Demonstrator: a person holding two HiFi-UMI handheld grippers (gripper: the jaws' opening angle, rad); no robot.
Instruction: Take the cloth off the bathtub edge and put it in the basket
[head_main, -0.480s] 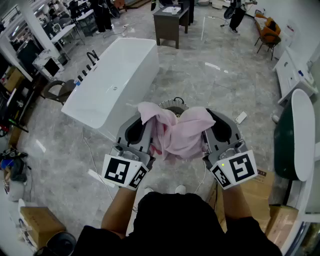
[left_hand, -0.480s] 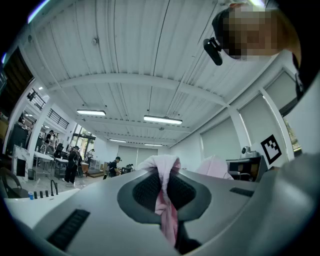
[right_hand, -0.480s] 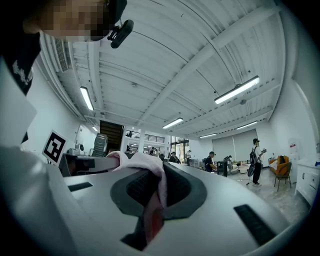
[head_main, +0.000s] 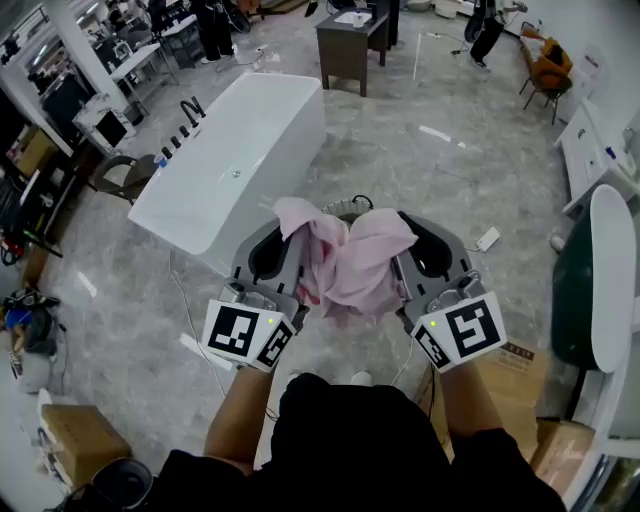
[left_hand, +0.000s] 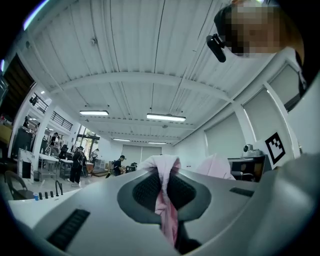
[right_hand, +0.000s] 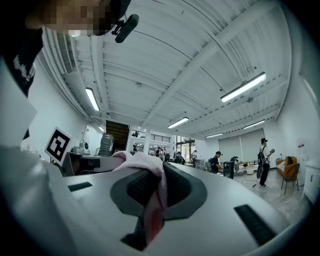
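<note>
Left tongs: closed nearly all the way, with a fold of the pink cloth pinched between the jaws; the fabric is seen running down the gap in the left gripper view
Right tongs: likewise nearly closed, with another fold of the same cloth clamped between the jaws
Cloth: held up in the air between both tongs, clear of the bathtub, bunched at each grip and sagging in the middle
Long axis: stretched side to side, from one pair of tongs to the other
Bathtub: stood up and to the left in the head view, well apart from the cloth, with nothing draped on the edge that is shown
Basket: only a dark curved rim is shown, just beyond the top of the cloth, on the floor; it is taken to be the basket
Deciding relation: the basket is judged to lie ahead of the tongs and below them, about midway between the two, so that neither hand is clearly nearer
Coming move, as judged: the cloth is to be carried forward and down over the rim, then let go by both tongs
Hidden: most of the basket is covered by the cloth, so its mouth and depth cannot be read; it is not shown in either gripper view; whether the cloth already hangs over the opening cannot be told
</note>
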